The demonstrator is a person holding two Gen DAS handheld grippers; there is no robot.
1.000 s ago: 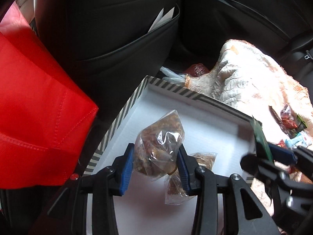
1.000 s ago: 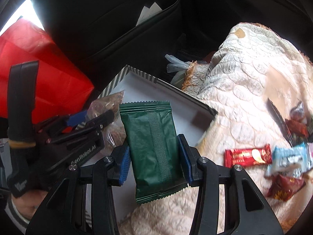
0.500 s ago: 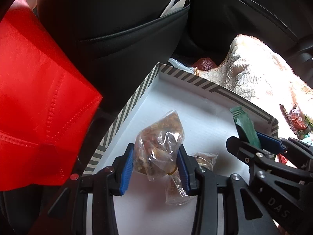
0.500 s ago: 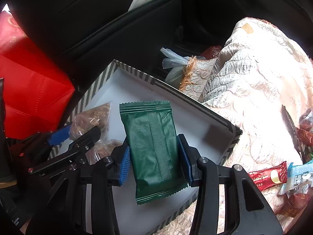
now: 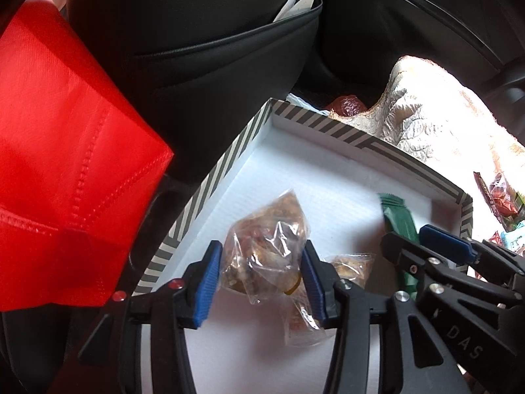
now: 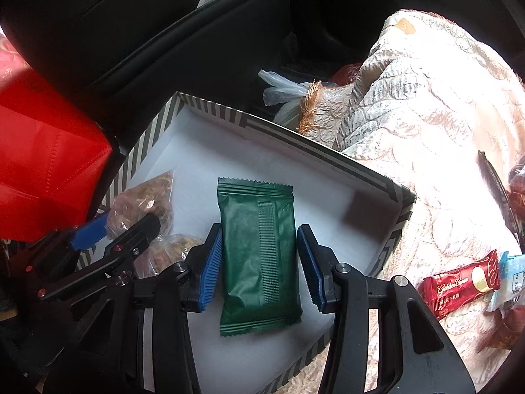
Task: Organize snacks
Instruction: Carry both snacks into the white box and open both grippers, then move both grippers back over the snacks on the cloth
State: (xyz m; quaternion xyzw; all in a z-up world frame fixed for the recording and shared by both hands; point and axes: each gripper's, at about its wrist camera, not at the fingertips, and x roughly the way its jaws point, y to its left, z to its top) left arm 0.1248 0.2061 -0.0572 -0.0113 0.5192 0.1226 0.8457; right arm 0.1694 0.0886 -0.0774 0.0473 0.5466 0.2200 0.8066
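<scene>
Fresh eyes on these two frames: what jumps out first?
The striped box with its white floor fills the middle, wedged between a bright red bag on the left and a pale blanket on the right. Over it, the right tongs are opening around a green packet, and the left tongs are opening around a clear nut bag.

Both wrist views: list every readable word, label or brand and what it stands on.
"DAS" on the black frame of the right gripper, seen from the left wrist.
"Golden Cream", roughly, in cursive on the red wrapper lying on the blanket; small print beneath unreadable.
Print on the light blue wrapper: too small.
Green packet: no text visible.
</scene>
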